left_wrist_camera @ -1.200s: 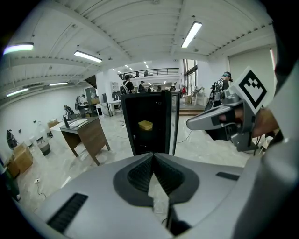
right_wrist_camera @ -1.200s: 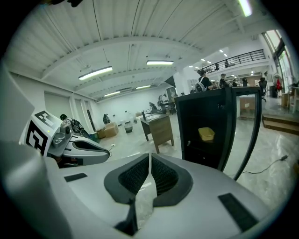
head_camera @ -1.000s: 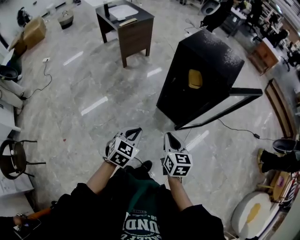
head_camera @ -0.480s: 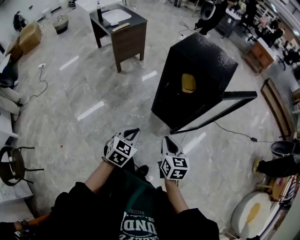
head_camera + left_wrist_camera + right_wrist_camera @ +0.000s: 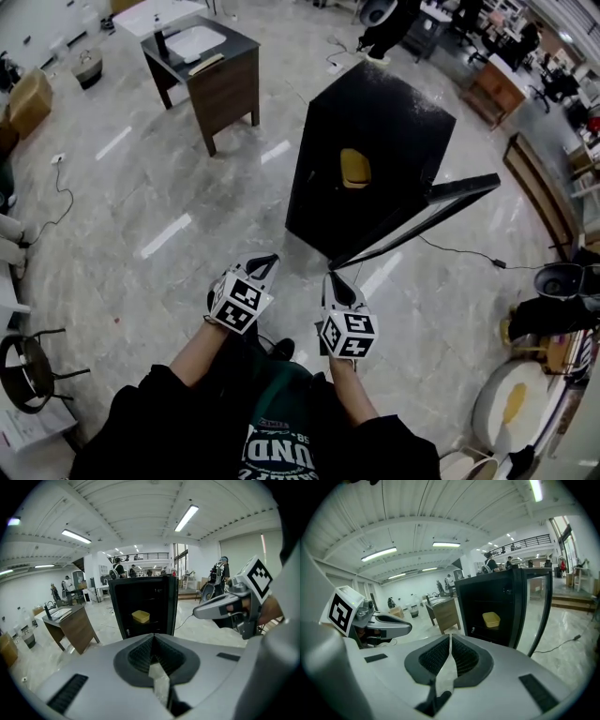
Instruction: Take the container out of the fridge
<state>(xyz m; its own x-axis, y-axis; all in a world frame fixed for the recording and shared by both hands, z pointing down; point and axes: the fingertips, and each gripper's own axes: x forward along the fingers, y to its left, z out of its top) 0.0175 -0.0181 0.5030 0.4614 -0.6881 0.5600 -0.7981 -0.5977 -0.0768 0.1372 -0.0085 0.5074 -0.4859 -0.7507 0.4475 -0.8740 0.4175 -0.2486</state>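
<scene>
The black fridge (image 5: 375,141) stands ahead of you, well apart, its glass door (image 5: 427,214) swung wide to your right; approach square to the opening, clear of that door; the container (image 5: 354,169), a shallow yellow tub, sits on a shelf inside; your left gripper (image 5: 266,266) and right gripper (image 5: 338,277) are both pressed closed and empty, so part the jaws before reaching.
</scene>
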